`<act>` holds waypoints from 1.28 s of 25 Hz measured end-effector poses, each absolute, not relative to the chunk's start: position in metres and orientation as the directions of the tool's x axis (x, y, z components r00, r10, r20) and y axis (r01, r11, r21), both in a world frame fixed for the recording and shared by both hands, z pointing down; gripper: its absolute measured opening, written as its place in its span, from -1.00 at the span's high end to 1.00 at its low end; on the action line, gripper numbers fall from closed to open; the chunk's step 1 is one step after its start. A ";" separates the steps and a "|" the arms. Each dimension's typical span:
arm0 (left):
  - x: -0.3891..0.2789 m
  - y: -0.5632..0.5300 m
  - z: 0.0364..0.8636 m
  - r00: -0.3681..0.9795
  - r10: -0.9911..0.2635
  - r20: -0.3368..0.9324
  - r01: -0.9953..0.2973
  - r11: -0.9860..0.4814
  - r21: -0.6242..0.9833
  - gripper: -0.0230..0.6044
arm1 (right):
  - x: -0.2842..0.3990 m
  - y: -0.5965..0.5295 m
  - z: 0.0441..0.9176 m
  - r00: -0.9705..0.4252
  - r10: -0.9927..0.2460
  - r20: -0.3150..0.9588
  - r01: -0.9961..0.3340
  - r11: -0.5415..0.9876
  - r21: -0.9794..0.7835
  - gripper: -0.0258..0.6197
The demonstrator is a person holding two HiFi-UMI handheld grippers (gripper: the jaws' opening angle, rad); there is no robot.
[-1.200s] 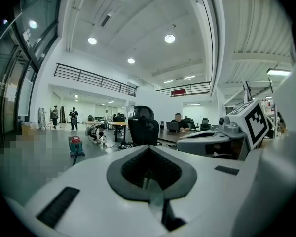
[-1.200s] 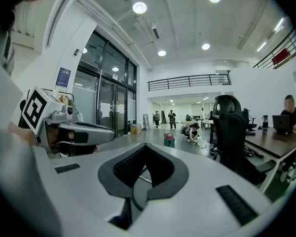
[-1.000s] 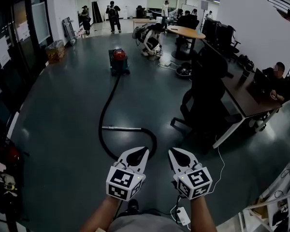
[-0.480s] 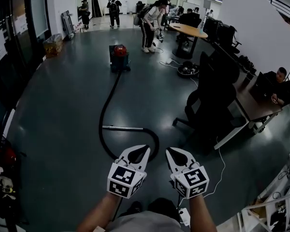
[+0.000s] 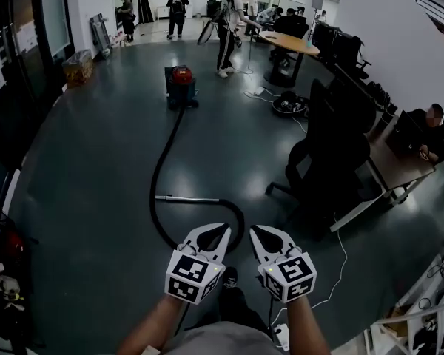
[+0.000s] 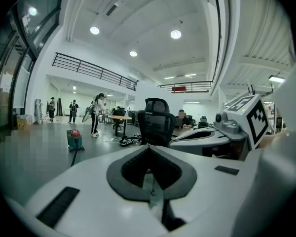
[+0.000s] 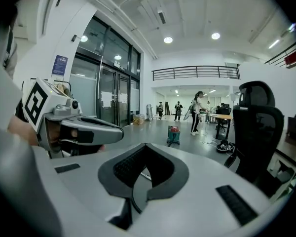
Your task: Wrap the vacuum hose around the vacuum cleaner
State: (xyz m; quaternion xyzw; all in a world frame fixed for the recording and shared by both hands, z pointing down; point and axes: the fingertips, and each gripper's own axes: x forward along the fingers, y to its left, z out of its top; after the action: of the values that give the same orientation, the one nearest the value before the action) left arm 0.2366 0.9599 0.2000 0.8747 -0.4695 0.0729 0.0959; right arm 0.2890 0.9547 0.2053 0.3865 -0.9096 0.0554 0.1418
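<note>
Both grippers have moved forward with the person since the earlier frames, so the near loop of the hose now lies closer beneath their tips, and a person far ahead who was crouching now stands and walks.

Left gripper [image 5: 224,228] and right gripper [image 5: 252,229] are held side by side, close together, pointing forward and slightly down. Each has its jaws pressed together with nothing between them. The left forearm [image 5: 152,330] and right forearm [image 5: 308,328] reach up from the bottom edge, wrists straight.

A red and teal vacuum cleaner [image 5: 181,86] stands well ahead of the grippers, a little to the left of the left one. Its black vacuum hose [image 5: 157,176] snakes back across the dark floor [image 5: 81,198] toward them and curls into a loop just ahead of and below the tips. A straight silver wand [image 5: 186,198] lies ahead of the left gripper. A black office chair [image 5: 333,146] stands ahead and to the right of the right gripper.
</note>
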 end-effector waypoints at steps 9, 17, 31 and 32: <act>0.223 0.844 0.209 0.500 -0.828 0.255 -0.864 -0.496 0.087 0.90 | 0.262 0.833 0.207 -0.724 -0.629 0.283 -0.662 0.749 -0.027 0.91; 0.220 0.737 0.222 0.450 -0.847 0.283 -0.891 -0.446 0.084 0.90 | 0.255 0.729 0.227 -0.774 -0.550 0.315 -0.595 0.801 -0.062 0.91; 0.162 0.619 0.233 0.393 -0.850 0.350 -0.910 -0.413 0.019 0.90 | 0.201 0.602 0.239 -0.801 -0.499 0.330 -0.552 0.829 -0.088 0.91; 0.154 0.611 0.236 0.398 -0.848 0.349 -0.909 -0.417 0.022 0.90 | 0.193 0.595 0.241 -0.798 -0.502 0.334 -0.556 0.827 -0.084 0.91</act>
State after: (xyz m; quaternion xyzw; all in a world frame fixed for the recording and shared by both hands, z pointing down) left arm 0.1544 0.6110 0.2362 0.8295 -0.5295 0.1434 0.1048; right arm 0.1927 0.5947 0.2414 0.2803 -0.9439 0.0890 0.1503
